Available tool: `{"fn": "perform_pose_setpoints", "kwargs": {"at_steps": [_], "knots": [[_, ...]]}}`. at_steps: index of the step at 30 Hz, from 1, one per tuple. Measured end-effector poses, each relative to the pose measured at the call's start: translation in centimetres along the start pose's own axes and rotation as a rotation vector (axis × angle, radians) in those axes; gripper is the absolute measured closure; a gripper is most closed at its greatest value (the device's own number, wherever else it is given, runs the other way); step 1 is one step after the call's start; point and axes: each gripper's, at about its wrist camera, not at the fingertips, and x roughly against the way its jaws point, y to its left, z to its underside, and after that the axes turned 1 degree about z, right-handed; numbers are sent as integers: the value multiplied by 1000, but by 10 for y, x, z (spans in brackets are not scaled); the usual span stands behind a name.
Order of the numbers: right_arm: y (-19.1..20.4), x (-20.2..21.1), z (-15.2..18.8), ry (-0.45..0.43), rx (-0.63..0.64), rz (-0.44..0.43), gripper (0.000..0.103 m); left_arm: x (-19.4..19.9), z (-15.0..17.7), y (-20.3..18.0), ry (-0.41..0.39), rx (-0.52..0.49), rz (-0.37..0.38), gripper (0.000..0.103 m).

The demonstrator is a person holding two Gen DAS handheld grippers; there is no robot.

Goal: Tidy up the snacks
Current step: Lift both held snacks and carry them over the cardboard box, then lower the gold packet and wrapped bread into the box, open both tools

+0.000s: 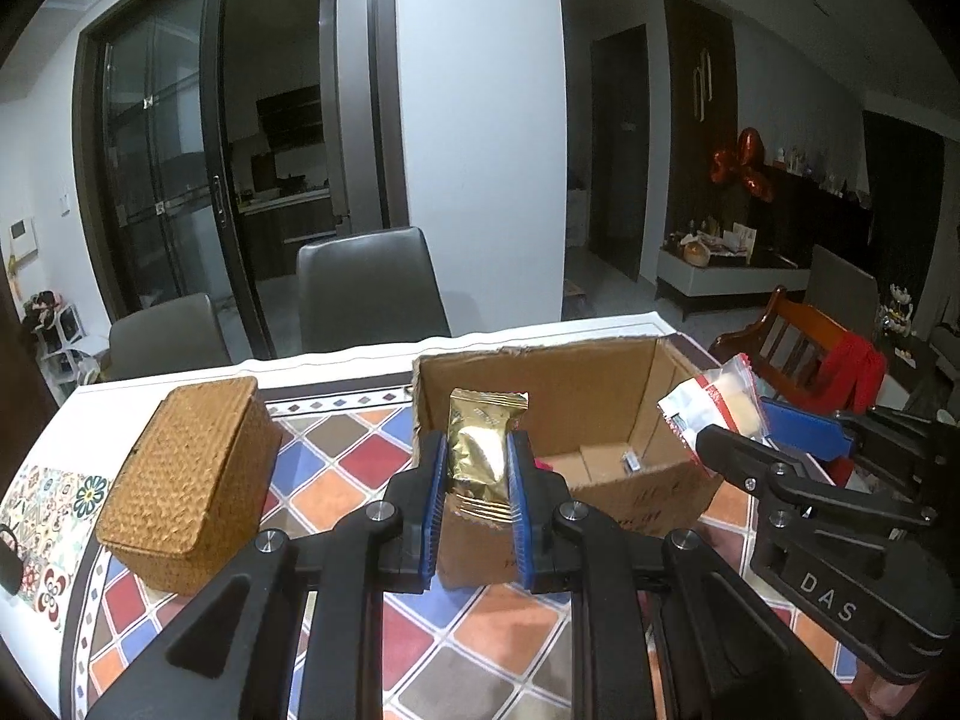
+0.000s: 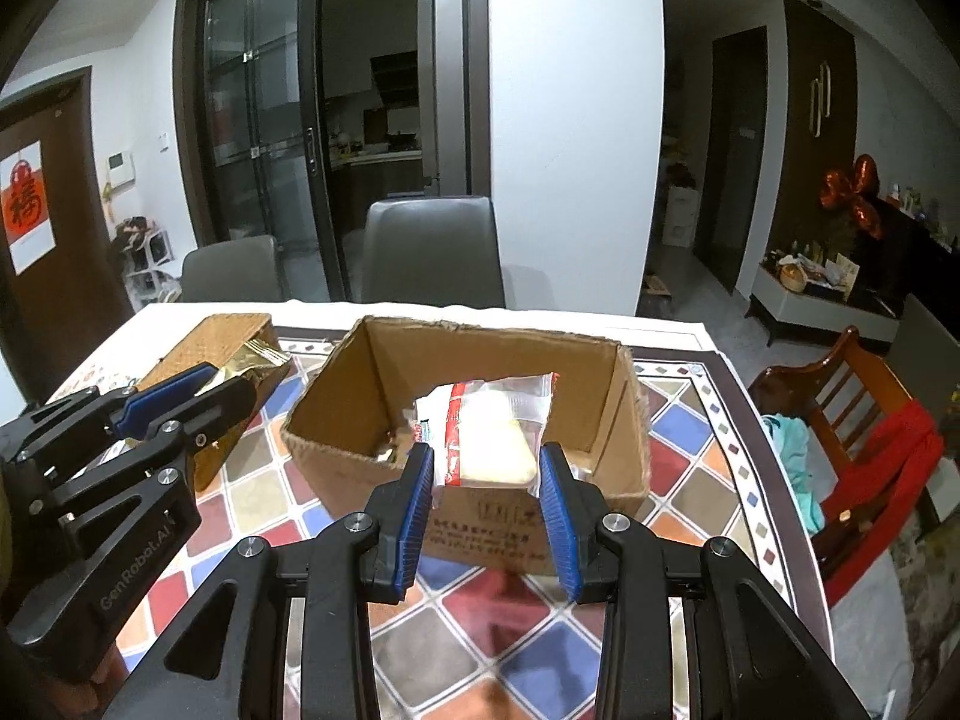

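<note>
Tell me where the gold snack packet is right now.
The gold snack packet is clamped upright in the left gripper, centred in the left wrist view, in front of the cardboard box and right of the woven basket.

The left tool (image 1: 478, 480), black with blue ribbed pads, fills the lower centre of its own view, tilted downward, its jaws clamped on a gold foil snack packet (image 1: 483, 450). The right tool (image 2: 486, 489), of the same build, sits lower centre in its view, angled downward, pads pressing a clear plastic snack bag (image 2: 495, 429).
</note>
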Motion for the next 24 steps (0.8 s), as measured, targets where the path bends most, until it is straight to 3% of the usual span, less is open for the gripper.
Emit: {"fn": "perform_pose_setpoints", "kwargs": {"at_steps": [24], "knots": [[-21, -36, -32, -16, -50, 29, 66, -56, -31, -4, -7, -3, 22, 82]]}}
